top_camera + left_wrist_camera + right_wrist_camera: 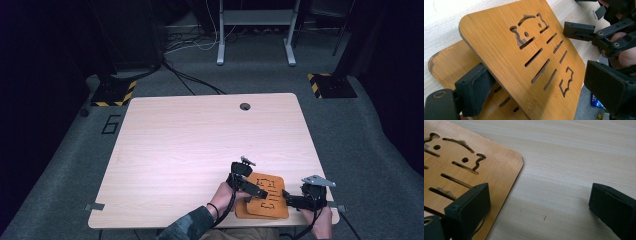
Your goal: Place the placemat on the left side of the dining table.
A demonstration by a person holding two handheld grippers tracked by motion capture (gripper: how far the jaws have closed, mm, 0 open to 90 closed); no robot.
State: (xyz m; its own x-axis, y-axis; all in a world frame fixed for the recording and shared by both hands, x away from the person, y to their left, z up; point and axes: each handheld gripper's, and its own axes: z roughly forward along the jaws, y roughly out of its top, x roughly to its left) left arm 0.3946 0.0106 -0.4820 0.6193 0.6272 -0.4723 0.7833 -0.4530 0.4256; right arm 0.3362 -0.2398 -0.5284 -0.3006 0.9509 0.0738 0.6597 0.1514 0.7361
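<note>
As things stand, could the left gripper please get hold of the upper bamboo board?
Probably yes: the left gripper has open jaws that straddle the upper bamboo board, which lies tilted on the lower board, with nothing between the pads and it.

This looks like a lab or recording studio set up for capturing handling work, not a home. A pale wood-grain rectangular tabletop [200, 150] with a round cable hole [245, 106] stands alone on grey carpet floor [370, 145] under a bright light, while the surroundings stay dark. Black stand bases edged with yellow-and-black hazard tape [114, 93] sit at both far corners of the table. Loose black and white cables [192, 47] trail across the floor. Behind stands a white metal-legged desk frame [255, 30]. A black number six [111, 124] is marked on the carpet.
</note>
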